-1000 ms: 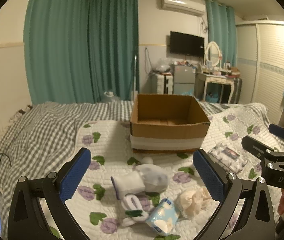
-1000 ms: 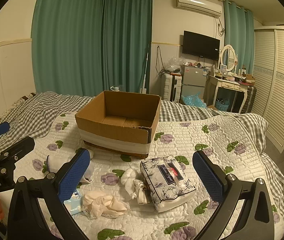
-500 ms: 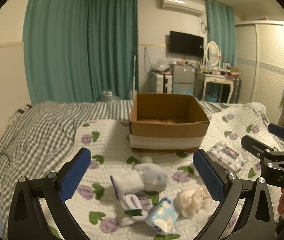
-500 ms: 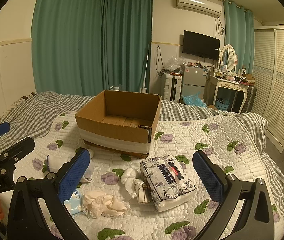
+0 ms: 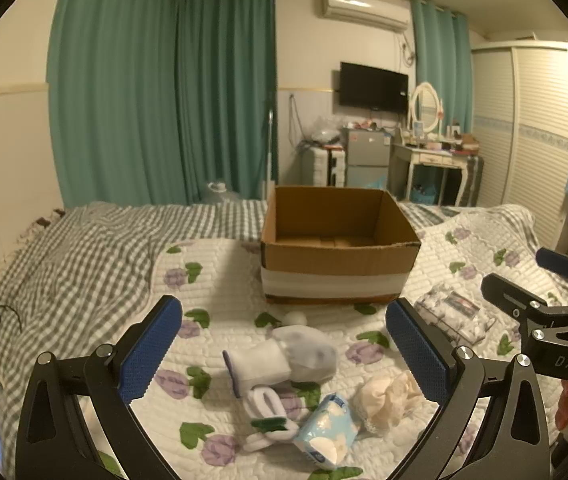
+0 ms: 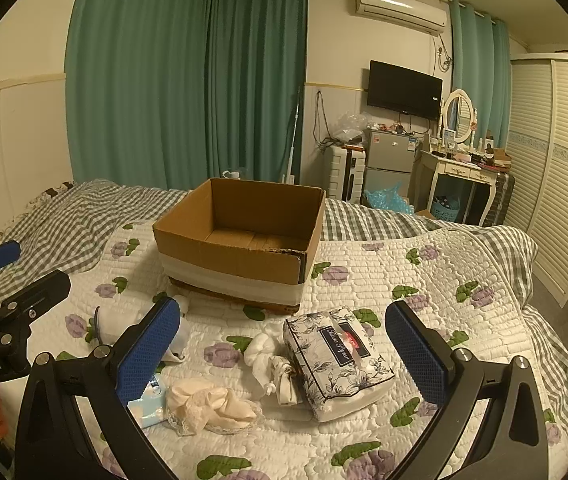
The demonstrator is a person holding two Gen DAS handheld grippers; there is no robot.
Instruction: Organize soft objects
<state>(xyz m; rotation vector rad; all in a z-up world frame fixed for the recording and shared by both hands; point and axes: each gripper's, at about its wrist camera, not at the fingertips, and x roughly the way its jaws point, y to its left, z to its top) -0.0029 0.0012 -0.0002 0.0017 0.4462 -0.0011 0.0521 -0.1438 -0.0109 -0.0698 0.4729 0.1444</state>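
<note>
Now, left wrist view: my left gripper [image 5: 284, 354] hangs over the quilt [image 5: 219, 280], jaws spread wide, nothing between them.
Box: the cardboard box [image 5: 338, 276] sits at 12 o'clock, open-topped.
Soft pile: grey-white socks [image 5: 284, 360] lie between my pads; a blue tissue pack [image 5: 326, 434] and cream lace cloth [image 5: 384, 402] touch at 5 o'clock.
Other tool: my right gripper [image 5: 540, 280] shows at 3 o'clock.

Right wrist view: my right gripper [image 6: 283, 350] is likewise wide apart, holding nothing.
Tissue pack: a floral tissue pack [image 6: 338, 362] lies just right of centre, a knotted white cloth [image 6: 271, 364] touching its left side.
Lace: cream cloth at 7 o'clock.
Box: 12 o'clock, on the quilt.
</note>
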